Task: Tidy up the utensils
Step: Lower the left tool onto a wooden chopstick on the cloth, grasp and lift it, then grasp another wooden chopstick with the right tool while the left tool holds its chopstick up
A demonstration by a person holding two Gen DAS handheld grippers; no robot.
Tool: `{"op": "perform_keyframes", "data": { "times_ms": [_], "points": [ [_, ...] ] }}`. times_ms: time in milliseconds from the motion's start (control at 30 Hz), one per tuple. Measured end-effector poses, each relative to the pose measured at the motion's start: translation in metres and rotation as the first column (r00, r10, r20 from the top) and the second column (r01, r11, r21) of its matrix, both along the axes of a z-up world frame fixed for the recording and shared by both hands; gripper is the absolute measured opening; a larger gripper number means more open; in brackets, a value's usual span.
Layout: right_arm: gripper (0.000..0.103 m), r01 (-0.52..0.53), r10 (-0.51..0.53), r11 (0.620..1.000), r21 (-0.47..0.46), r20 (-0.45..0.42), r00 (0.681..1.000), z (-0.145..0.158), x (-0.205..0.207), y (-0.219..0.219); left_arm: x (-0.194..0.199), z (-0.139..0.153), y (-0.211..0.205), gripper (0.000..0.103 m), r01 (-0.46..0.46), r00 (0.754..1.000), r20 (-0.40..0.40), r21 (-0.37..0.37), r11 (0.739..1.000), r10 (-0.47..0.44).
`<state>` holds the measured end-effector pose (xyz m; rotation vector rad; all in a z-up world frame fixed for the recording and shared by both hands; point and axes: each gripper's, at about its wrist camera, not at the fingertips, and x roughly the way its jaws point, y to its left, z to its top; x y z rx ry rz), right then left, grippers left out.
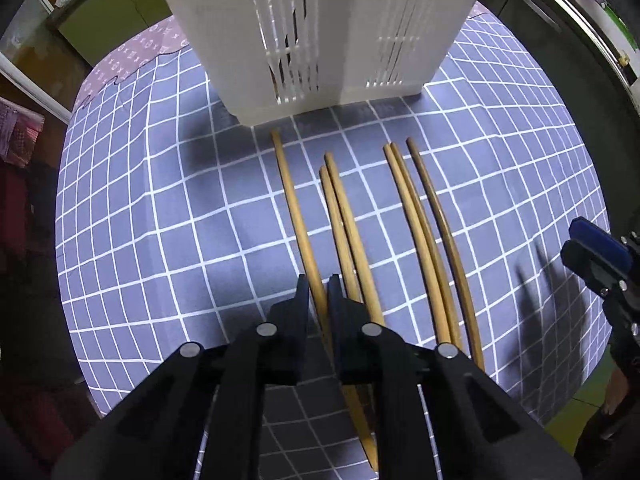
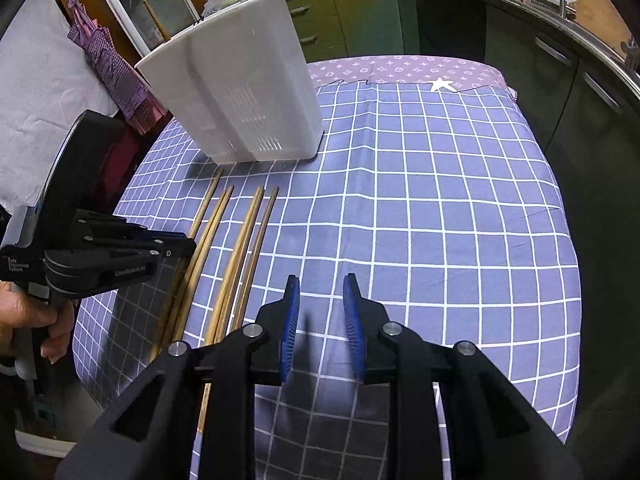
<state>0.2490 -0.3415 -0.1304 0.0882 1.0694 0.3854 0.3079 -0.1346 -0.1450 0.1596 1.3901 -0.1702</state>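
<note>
Several wooden chopsticks (image 1: 404,216) lie side by side on the blue checked tablecloth (image 1: 160,200), pointing at a white slotted utensil holder (image 1: 320,32). My left gripper (image 1: 319,286) is shut on the leftmost chopstick (image 1: 294,208), low over the cloth. In the right wrist view the chopsticks (image 2: 236,248) lie at the left, below the holder (image 2: 240,96). My right gripper (image 2: 322,284) is open and empty, to the right of the chopsticks, above bare cloth. The left gripper's body (image 2: 100,256) shows at the left there.
The table is covered by the checked cloth with a purple patterned strip (image 2: 400,70) at the far end. Green kitchen cabinets (image 2: 440,20) stand behind and to the right. A purple cloth (image 2: 108,64) hangs at the left.
</note>
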Motion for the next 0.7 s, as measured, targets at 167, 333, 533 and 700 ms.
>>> {"op": "perform_keyframes", "data": {
  "times_ms": [167,333,533,700],
  "points": [
    [0.023,-0.004,0.004,1.000,0.006,-0.014,1.000,-0.002,0.002,0.000,-0.002,0.005,0.017,0.007,-0.023,1.000,0.013,-0.045,0.999,0.023],
    [0.023,-0.012,0.012,1.000,-0.003,-0.025,1.000,-0.006,0.003,0.004,-0.010,0.029,0.032,0.007,-0.044,0.994,0.100,-0.098,0.994,0.053],
    [0.023,-0.028,0.027,1.000,-0.013,-0.026,0.999,-0.006,0.002,0.012,-0.035,0.062,0.047,0.007,-0.047,0.970,0.227,-0.149,0.988,0.081],
    [0.023,-0.049,0.048,0.999,-0.025,-0.020,0.999,-0.002,0.001,0.021,-0.066,0.083,0.059,0.007,-0.034,0.945,0.317,-0.161,0.986,0.084]
  ]
}}
